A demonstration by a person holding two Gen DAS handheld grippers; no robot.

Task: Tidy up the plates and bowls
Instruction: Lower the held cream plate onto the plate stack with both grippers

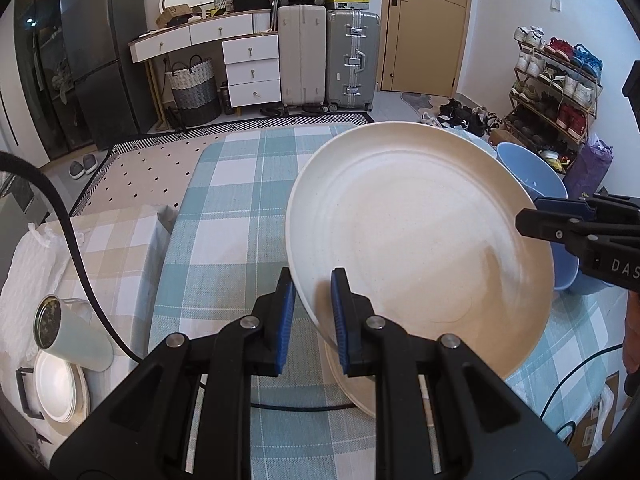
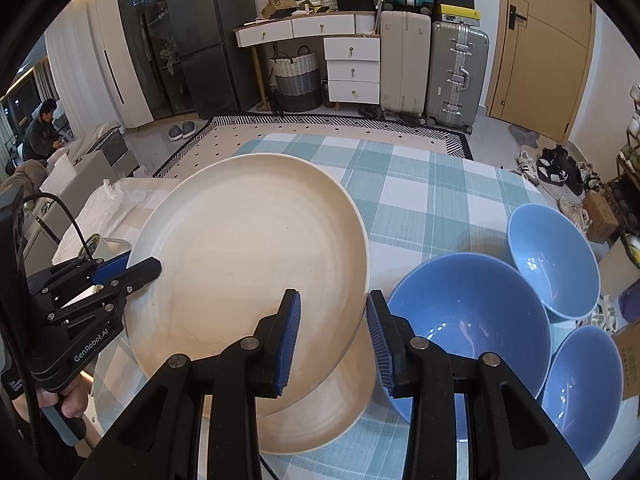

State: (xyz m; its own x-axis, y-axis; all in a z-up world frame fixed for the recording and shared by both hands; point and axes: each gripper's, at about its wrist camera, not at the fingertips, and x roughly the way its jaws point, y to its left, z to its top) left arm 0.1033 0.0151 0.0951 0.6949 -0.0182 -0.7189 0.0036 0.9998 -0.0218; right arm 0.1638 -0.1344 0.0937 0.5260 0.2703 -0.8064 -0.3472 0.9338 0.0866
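- Left gripper (image 1: 313, 316): jaws clamped on the rim, at 7 o'clock, of a tilted round cream plate (image 1: 420, 248), raised over a second cream plate (image 2: 320, 412) on the checked-cloth counter (image 1: 224, 216).
- Right gripper (image 2: 333, 344): jaws apart, plate's right edge between them.
- Three glossy blue bowls (image 2: 472, 320) at 3 o'clock.

Left gripper (image 2: 138, 264) pinches the tilted cream plate (image 2: 248, 264) over another cream plate (image 2: 320, 412); right gripper (image 2: 334, 340) gapes beside three blue bowls (image 2: 472, 320)

Left wrist view looked close along fingers at cream plate (image 1: 416, 240) from its left; right wrist view from right; both shared plate (image 2: 248, 264), checked table (image 1: 232, 200).
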